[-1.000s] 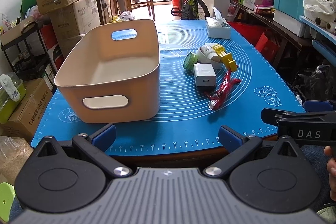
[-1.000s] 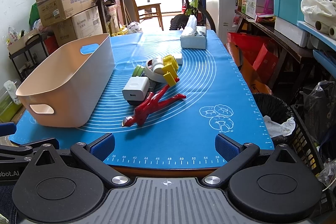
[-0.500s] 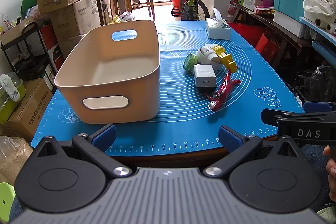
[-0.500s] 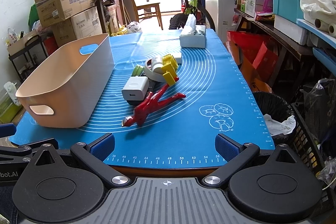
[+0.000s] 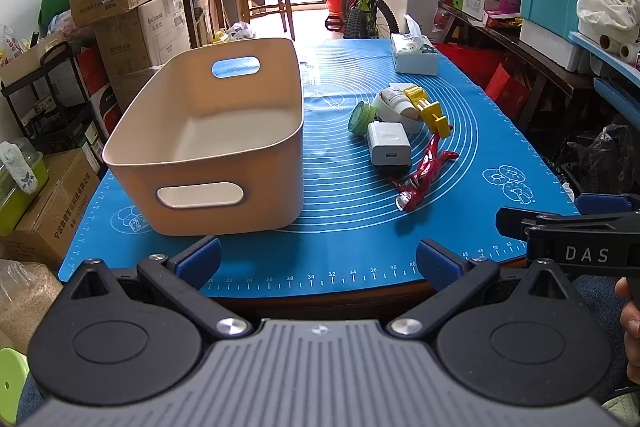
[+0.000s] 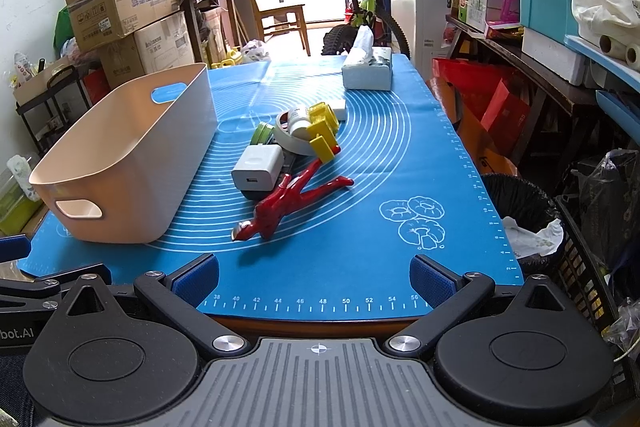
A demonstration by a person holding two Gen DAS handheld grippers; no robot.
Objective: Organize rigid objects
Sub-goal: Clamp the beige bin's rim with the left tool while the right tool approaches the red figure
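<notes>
From my left camera: my left gripper (image 5: 318, 258) sits at the bottom centre of the frame, jaws spread wide with nothing between them, held at the near edge of the blue mat (image 5: 360, 239). My right gripper (image 6: 314, 275) fills the bottom centre of the right view, jaws likewise spread and holding nothing; its black body also shows at the lower right of the left view. Item one: a beige bin (image 5: 208, 147), left of centre, standing upright on the mat with a handle slot at each end. Item two: a white charger (image 5: 389, 143), right of centre, lying flat with its port facing me. Item three: a red figure (image 5: 424, 173), stretched out on the mat just beside the charger, lower right of it. Item four: a yellow toy (image 5: 426, 109), above the figure, touching a white ring (image 6: 294, 145) with a small white bottle (image 6: 299, 121) resting in it. Item five: a green lid (image 5: 361, 117), tilted on edge at the ring's left. Item six: a tissue box (image 5: 414, 57), upper centre, well apart from the cluster. All loose items lie outside the bin.
</notes>
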